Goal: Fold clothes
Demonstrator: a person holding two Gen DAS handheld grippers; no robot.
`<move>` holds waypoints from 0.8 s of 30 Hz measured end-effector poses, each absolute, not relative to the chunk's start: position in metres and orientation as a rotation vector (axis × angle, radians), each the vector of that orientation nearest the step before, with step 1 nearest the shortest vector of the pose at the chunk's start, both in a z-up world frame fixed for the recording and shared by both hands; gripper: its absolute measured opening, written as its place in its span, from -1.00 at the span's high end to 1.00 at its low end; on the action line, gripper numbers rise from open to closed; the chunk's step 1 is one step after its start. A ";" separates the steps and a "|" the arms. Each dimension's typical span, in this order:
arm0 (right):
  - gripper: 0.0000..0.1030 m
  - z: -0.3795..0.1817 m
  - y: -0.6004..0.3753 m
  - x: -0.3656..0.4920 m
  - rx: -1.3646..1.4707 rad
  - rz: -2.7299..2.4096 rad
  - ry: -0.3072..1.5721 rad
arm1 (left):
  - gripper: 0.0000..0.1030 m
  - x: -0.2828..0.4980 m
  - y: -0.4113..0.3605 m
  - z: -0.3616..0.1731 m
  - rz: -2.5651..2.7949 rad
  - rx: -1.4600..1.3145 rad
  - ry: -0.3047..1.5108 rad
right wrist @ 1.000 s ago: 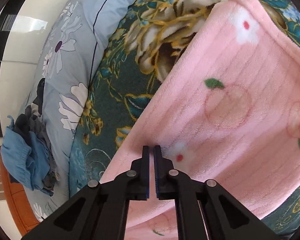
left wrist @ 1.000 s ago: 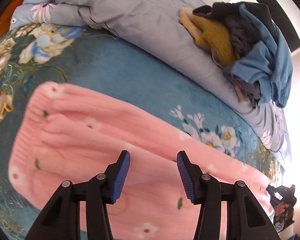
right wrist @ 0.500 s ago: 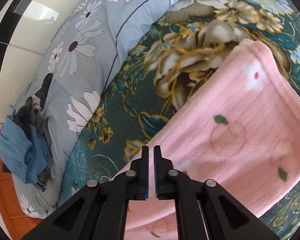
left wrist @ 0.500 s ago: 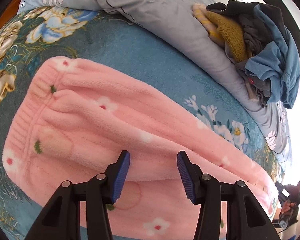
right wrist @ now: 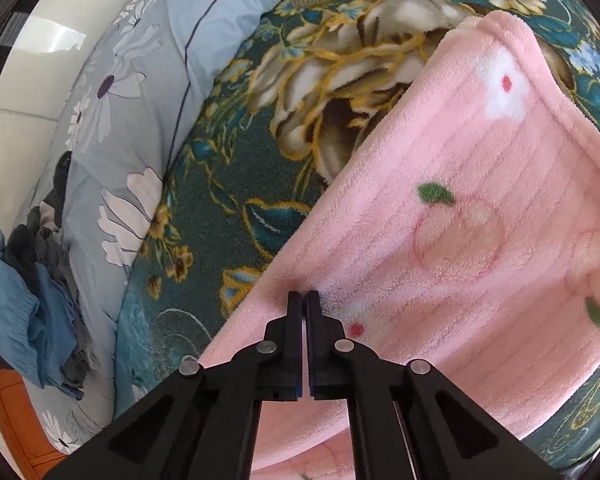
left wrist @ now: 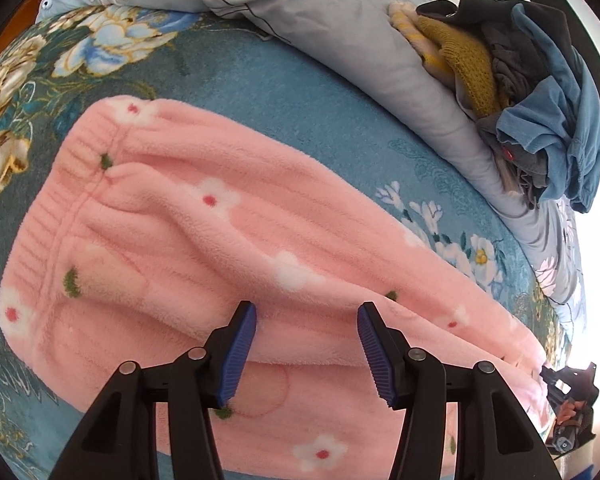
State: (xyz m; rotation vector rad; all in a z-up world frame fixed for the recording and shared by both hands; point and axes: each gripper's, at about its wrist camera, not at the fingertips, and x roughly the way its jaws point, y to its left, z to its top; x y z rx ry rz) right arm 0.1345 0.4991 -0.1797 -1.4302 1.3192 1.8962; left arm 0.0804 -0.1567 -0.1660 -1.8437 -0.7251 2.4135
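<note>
Below the left gripper [left wrist: 307, 340], the pink trousers [left wrist: 220, 248] lay flat on the teal flowered blanket [left wrist: 284, 92] of the bed, and more of the ribbed waistband [left wrist: 56, 208] showed at the left than a second earlier, the camera having drawn back. Its blue-padded fingers [left wrist: 240, 346] stood wide apart, holding nothing, over the folded edge of the trousers. Bare blanket ran between the trousers and the grey quilt [left wrist: 340, 28], on which the pile of clothes [left wrist: 540, 92] sat at the far right.

Seen from the right gripper [right wrist: 304, 300], the fingers were pressed together on the left edge of the trousers [right wrist: 480, 240], as they had been a second before. That edge ran diagonally up to a corner [right wrist: 500, 28] at the top right. Open blanket [right wrist: 236, 208] lay to the left, up to the quilt [right wrist: 148, 80].
</note>
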 end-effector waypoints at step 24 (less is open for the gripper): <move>1.00 -0.148 0.478 0.132 -1.504 2.163 1.275 | -0.16 0.019 -0.119 -0.163 2.265 -1.971 -0.761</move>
